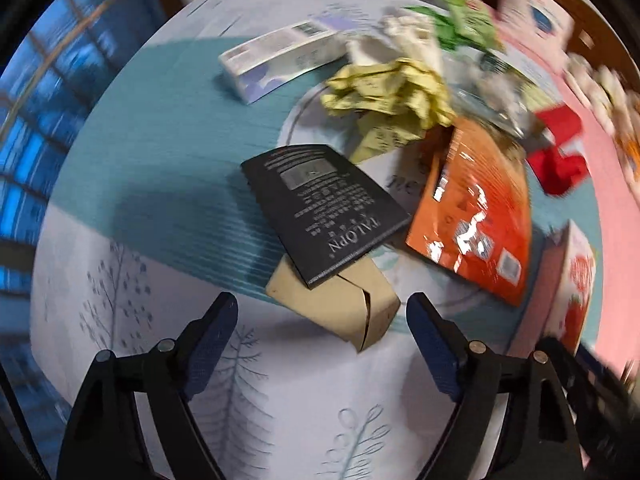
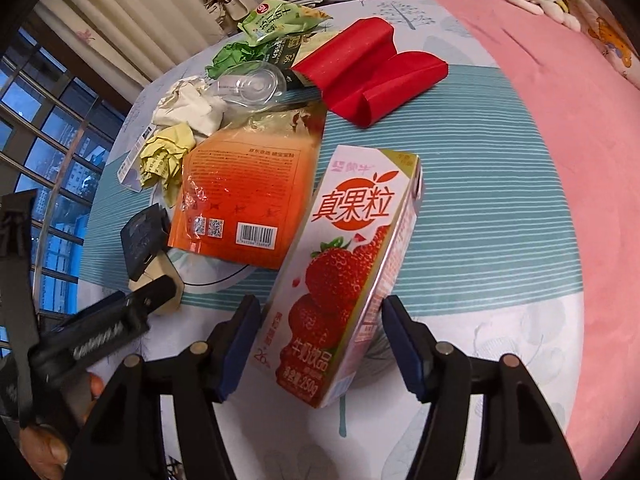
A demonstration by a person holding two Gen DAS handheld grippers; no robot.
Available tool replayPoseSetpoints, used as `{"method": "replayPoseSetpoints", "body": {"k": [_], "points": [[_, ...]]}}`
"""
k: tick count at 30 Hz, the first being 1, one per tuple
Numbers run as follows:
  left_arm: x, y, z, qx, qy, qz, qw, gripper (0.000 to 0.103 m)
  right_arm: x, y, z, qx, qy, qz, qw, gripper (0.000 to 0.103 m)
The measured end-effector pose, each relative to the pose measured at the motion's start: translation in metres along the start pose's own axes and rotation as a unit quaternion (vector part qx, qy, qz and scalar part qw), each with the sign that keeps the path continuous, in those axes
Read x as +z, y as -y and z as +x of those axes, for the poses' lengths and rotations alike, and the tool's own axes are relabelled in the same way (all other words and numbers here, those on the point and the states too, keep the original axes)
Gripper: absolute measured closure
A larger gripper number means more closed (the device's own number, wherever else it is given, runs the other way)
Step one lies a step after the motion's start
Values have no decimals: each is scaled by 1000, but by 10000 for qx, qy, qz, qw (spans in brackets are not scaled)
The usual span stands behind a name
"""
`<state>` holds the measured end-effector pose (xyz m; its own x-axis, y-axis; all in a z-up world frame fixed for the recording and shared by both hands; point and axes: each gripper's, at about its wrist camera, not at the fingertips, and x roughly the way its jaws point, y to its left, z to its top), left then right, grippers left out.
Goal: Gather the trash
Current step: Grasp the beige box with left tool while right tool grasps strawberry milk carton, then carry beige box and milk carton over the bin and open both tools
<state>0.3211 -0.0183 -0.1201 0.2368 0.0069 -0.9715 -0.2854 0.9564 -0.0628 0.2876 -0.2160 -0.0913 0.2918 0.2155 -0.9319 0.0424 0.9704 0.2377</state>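
A strawberry milk carton point(image 2: 340, 264) lies flat on the patterned tablecloth point(image 2: 480, 220). My right gripper point(image 2: 320, 312) straddles its lower half, both pads against its sides. In the left wrist view a brown cardboard box point(image 1: 344, 304) lies just ahead of my left gripper point(image 1: 320, 304), whose jaws stand wide open and off it. A black printed card point(image 1: 320, 208) rests on the box's far end. Beyond lie an orange pouch point(image 1: 480, 208), crumpled yellow paper point(image 1: 392, 88), crumpled white paper point(image 2: 188, 106), a green wrapper point(image 2: 280, 20) and a red folded piece point(image 2: 372, 68).
A white and purple box point(image 1: 280, 56) lies at the table's far left. A clear plastic piece point(image 2: 252, 86) sits among the litter. A pink bedspread point(image 2: 560, 100) borders the table on the right, and a window point(image 2: 40, 140) is on the left. A hand point(image 2: 44, 444) holds the left gripper.
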Motion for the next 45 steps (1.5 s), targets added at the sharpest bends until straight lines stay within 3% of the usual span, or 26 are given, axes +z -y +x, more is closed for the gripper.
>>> {"method": "replayPoseSetpoints", "body": {"k": [6, 10, 17, 22, 32, 45], "points": [[5, 4, 4, 243, -57, -634, 9977, 19, 8, 7, 4, 163, -116, 1, 9998, 40], [12, 7, 11, 260, -294, -1173, 9923, 40, 10, 10, 6, 259, -164, -33, 9995, 40], [15, 11, 13, 508, -267, -1435, 9880, 57, 11, 9, 6, 301, -169, -202, 9992, 40], [1, 3, 7, 505, -202, -1246, 9907, 64, 9, 7, 6, 373, -149, -357, 9986, 42], [-39, -22, -25, -141, -8, -505, 9986, 64, -12, 0, -6, 648, -58, -489, 9967, 45], [-83, -72, -108, -835, 654, 583, 9926, 64, -61, -32, -61, 984, 425, -291, 9938, 45]]}}
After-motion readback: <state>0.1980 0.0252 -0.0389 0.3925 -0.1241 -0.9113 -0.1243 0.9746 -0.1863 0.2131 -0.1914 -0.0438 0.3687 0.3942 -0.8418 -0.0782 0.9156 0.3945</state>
